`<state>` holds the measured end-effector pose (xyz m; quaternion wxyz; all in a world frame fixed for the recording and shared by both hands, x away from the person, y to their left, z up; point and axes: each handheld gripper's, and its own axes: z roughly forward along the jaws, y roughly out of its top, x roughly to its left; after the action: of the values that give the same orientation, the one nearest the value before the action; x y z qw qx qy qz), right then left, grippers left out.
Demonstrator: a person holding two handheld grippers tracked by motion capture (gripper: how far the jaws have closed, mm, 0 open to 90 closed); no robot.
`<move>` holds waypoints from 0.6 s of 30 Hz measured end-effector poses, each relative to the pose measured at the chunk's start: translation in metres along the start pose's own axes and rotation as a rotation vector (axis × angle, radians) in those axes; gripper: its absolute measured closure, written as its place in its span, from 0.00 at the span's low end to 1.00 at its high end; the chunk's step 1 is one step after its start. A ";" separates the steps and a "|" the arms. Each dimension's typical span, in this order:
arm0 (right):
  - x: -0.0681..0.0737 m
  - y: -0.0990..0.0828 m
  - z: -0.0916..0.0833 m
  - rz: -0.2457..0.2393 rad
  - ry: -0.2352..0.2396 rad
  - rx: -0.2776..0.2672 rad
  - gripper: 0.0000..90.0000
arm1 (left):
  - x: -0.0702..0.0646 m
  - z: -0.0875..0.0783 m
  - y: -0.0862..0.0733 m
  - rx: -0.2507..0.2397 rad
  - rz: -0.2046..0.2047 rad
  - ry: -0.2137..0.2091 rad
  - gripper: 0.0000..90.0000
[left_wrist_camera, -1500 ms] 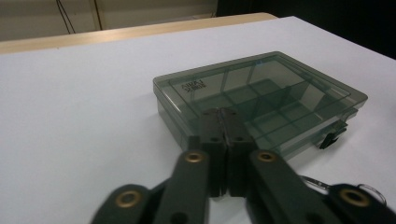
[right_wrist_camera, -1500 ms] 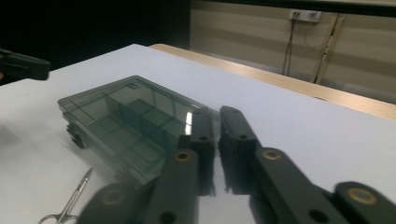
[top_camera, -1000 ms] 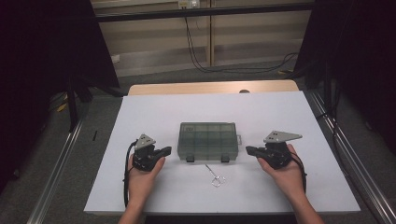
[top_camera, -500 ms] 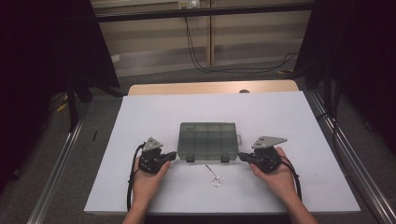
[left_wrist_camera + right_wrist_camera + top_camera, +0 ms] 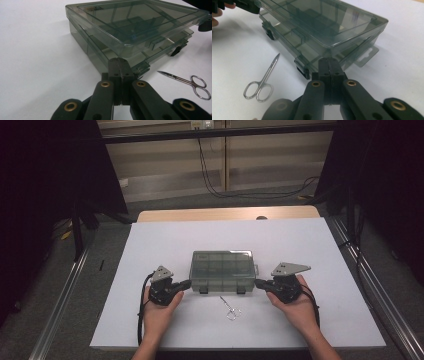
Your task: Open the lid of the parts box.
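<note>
Both closed tongs (image 5: 187,283) (image 5: 259,282) flank box (image 5: 222,268) — touching.

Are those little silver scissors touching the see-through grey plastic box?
Apart. In the right gripper view, bare white table shows between the tip of the small silver scissors and the clear grey plastic compartment box; the high view shows that gap too.

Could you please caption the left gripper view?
Shut left gripper at the corner of a smoky plastic box, small scissors beside it.
</note>
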<state>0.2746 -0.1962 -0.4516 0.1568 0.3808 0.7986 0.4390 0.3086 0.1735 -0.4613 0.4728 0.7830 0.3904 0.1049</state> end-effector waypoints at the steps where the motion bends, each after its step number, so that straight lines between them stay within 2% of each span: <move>1: 0.000 0.002 0.000 0.000 0.000 -0.006 1.00 | 0.000 0.000 0.001 -0.006 0.003 0.002 1.00; 6: 0.000 0.013 -0.003 -0.004 -0.011 -0.036 1.00 | -0.004 -0.001 0.008 -0.056 0.017 0.013 1.00; 13: 0.000 0.021 -0.001 -0.004 -0.026 -0.062 1.00 | -0.002 -0.002 0.019 -0.109 -0.013 0.003 1.00; 18: 0.000 0.029 0.000 -0.010 -0.042 -0.086 1.00 | -0.001 -0.002 0.028 -0.138 -0.006 0.019 1.00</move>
<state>0.2880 -0.1871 -0.4281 0.1920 0.3789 0.7774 0.4639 0.3210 0.1678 -0.4372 0.5223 0.7462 0.3892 0.1374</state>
